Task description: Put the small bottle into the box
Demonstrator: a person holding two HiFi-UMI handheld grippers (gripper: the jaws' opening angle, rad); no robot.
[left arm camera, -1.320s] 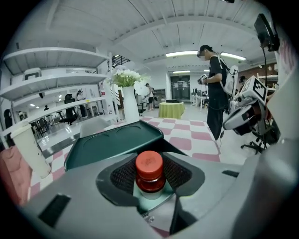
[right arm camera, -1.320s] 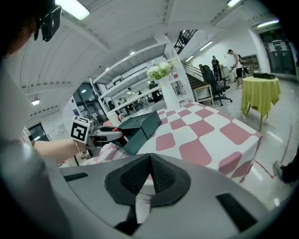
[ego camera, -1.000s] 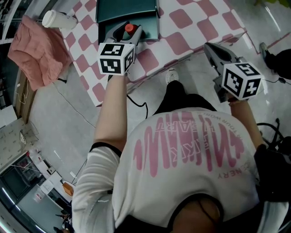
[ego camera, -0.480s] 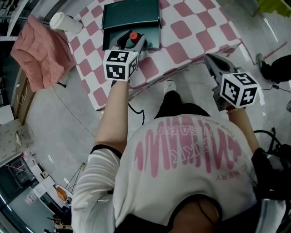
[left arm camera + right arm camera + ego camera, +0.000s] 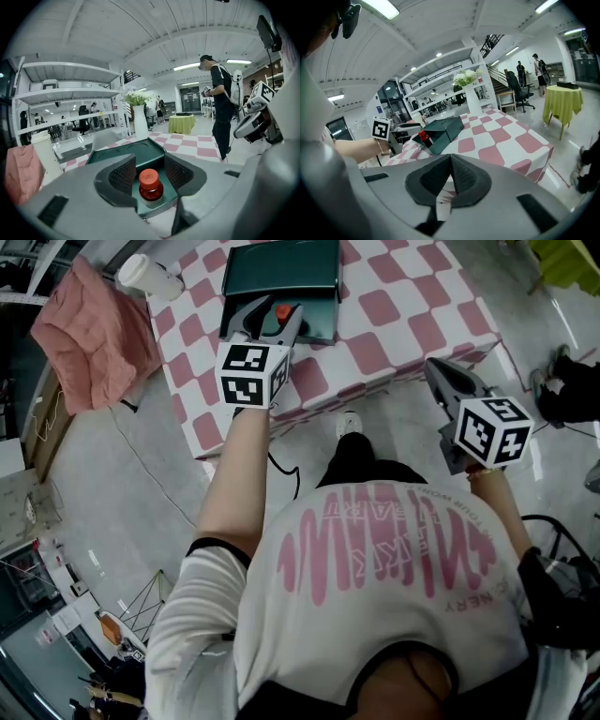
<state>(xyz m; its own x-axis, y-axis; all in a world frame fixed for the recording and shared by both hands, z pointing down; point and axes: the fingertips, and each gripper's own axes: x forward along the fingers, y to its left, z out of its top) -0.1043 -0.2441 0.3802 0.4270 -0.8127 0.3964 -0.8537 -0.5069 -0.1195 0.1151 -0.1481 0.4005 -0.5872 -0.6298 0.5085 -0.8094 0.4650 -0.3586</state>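
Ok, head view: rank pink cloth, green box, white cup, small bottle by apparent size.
1-2. pink cloth and green box: about alike, box cropped
3. white cup
4. small bottle, mostly cap showing

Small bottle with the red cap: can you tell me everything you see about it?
The small bottle has a round orange-red cap, a dark red body and a pale band near the bottom. It stands upright inside the dark green box, close to the near edge. The left claw sits around it. Its jaws have just been opening, and the bottle stands between them with a gap on each side, so only the box seems to touch it.
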